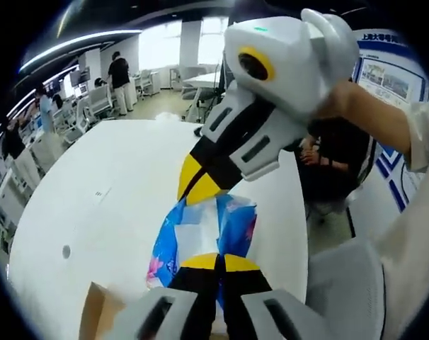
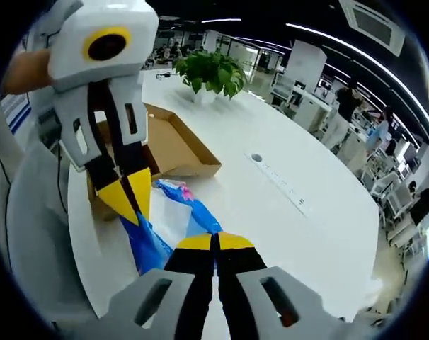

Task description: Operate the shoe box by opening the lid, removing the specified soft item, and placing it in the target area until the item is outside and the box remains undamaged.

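Left gripper view: both tongs, left (image 1: 218, 261) and right (image 1: 198, 185), are closed on a blue plastic packet (image 1: 200, 237) above the white desk (image 1: 115, 184). Right gripper view: the open cardboard shoe box (image 2: 173, 145) sits behind.

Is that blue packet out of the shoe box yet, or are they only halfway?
Done: the cardboard shoe box lies open, undamaged as far as visible. In hand: left gripper and right gripper both pinch the blue plastic packet above the white table, outside the box. Left: setting it down.
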`<state>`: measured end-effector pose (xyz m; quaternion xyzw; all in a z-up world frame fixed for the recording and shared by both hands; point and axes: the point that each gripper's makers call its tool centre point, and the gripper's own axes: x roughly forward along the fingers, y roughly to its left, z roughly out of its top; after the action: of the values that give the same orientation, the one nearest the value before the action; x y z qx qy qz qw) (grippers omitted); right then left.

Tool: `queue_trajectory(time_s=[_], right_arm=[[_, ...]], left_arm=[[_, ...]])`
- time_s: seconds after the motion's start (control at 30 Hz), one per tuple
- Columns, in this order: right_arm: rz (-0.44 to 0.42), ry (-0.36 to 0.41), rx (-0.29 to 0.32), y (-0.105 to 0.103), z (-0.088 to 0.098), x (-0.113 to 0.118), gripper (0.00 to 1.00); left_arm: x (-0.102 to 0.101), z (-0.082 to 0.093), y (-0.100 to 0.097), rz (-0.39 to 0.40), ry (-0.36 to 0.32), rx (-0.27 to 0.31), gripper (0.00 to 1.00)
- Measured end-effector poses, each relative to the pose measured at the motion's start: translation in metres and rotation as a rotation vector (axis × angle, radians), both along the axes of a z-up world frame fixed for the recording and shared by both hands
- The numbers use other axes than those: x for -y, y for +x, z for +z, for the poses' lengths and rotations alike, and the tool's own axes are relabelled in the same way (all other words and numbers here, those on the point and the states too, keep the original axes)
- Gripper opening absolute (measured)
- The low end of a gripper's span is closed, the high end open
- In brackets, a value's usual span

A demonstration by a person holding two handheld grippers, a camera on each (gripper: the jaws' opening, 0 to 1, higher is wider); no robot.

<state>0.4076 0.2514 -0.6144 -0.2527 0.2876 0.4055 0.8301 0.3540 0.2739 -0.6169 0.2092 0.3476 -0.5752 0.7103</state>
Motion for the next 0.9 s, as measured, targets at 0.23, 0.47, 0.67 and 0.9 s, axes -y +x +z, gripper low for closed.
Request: queue_trajectory(time_s=[0.23,0.47,0.67,0.9], right_arm=[[-0.01,-0.008,-0.016,0.006,-0.007,0.029,0.0],[-0.018,-0.012,-0.031,0.012,-0.016,0.054,0.0],[-0.028,-0.019,-0.038,0.012,-0.024,0.071,0.0],[-0.044,-0.028,-0.052,0.014,-0.035,0.09,0.0]], left_arm=[[0.031,-0.009,0.004,-0.045,0.005,-0.023,0.0],[0.055,-0.018,0.009,-0.076,0.009,-0.05,0.0],[0.076,-0.028,0.01,-0.106,0.013,-0.075,0.0],[0.097,-0.042,0.012,-0.127,0.021,-0.117,0.0]])
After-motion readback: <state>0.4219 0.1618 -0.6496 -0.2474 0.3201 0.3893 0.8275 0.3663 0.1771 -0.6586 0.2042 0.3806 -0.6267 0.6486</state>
